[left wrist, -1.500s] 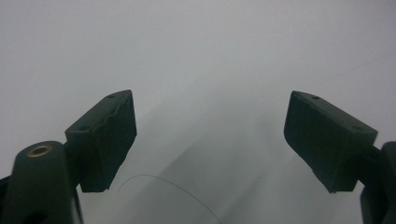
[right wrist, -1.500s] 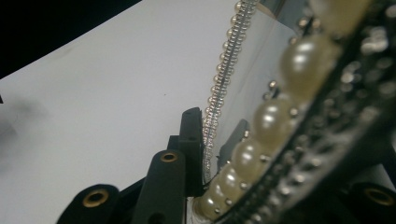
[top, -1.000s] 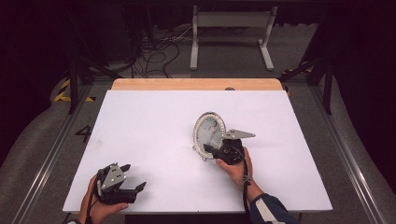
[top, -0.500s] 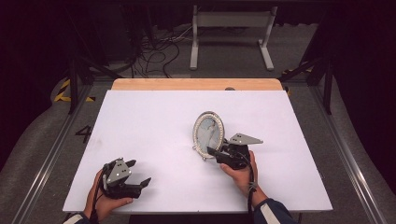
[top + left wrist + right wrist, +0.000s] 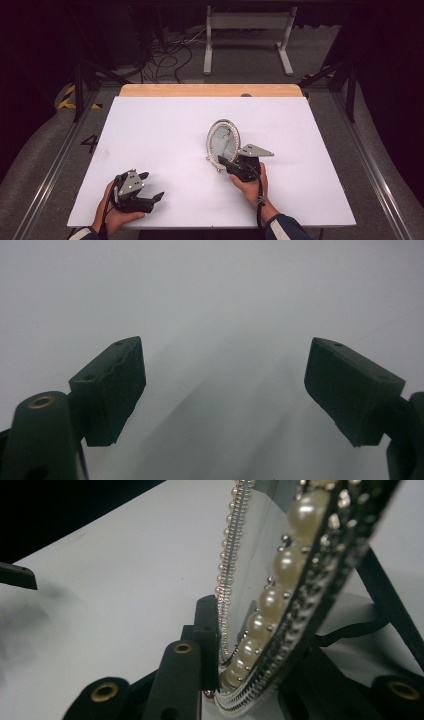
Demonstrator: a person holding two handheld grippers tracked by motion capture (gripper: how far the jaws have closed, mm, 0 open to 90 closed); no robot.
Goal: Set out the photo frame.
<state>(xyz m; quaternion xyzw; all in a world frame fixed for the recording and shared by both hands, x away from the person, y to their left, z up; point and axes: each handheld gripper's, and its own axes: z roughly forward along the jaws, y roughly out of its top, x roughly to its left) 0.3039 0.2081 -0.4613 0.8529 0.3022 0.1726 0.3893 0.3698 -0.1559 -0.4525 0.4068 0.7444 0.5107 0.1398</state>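
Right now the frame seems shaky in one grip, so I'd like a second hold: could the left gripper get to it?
Probably yes. The left gripper has open, empty jaws, and bare table lies between it and the frame. The frame's left rim is free; the right gripper clamps only its lower edge.

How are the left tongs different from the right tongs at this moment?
The left tongs stand wide open with nothing between them; the right tongs have just closed further and clamp the rim of the oval frame. The left rest near the table's front edge; the right are near its middle. Both are black and hand-held.
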